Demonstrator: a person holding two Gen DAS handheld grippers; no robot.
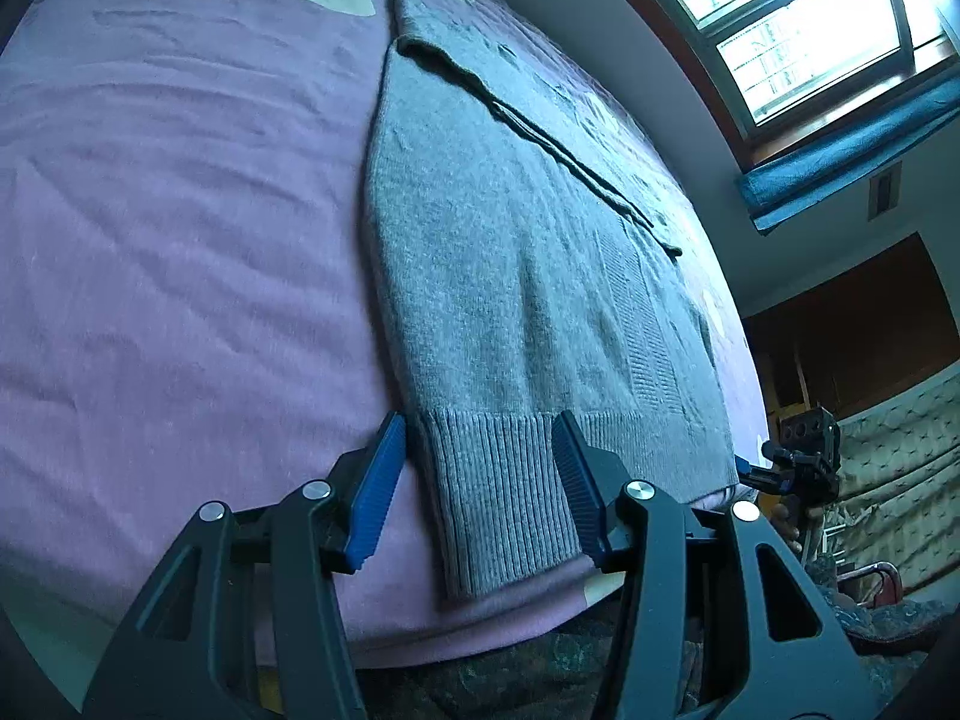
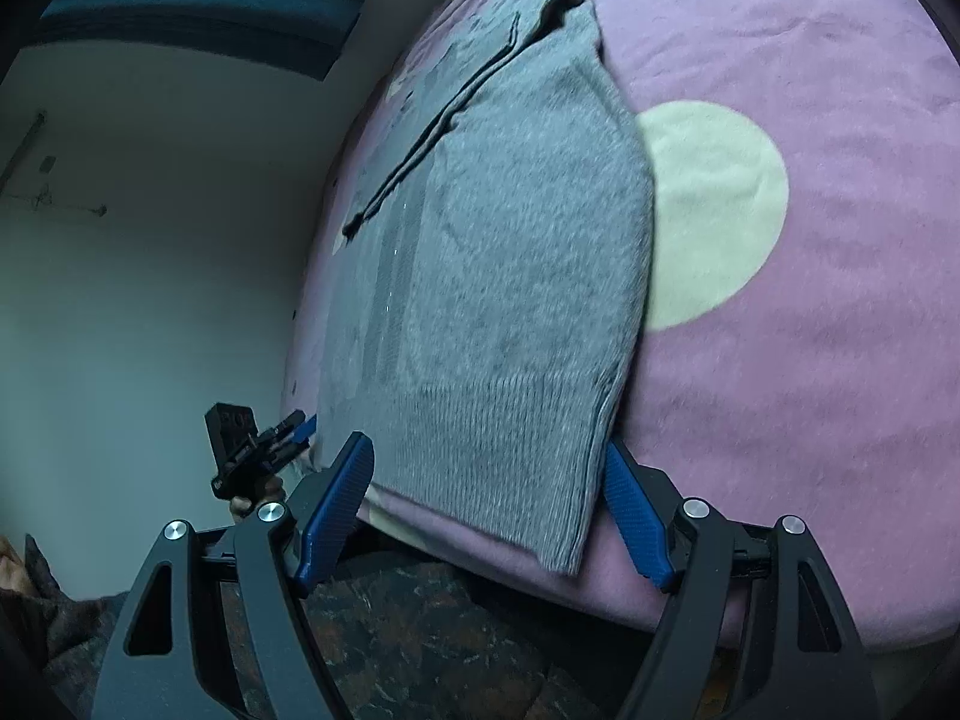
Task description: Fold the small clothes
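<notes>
A grey knit sweater (image 1: 504,276) lies flat on a purple bed sheet (image 1: 180,240), folded lengthwise, its ribbed hem at the near edge of the bed. My left gripper (image 1: 480,468) is open, its blue pads either side of the hem's left corner. In the right wrist view the same sweater (image 2: 516,276) lies on the sheet (image 2: 810,360). My right gripper (image 2: 486,498) is open and straddles the hem's right corner. Each gripper shows small in the other's view: the right one (image 1: 798,462), the left one (image 2: 258,450).
The sheet has pale round spots (image 2: 708,210). A window (image 1: 810,18) with a blue curtain (image 1: 852,156) is beyond the bed's far side. A dark patterned cover (image 2: 450,630) hangs below the bed's near edge. A white wall (image 2: 150,270) stands to the left.
</notes>
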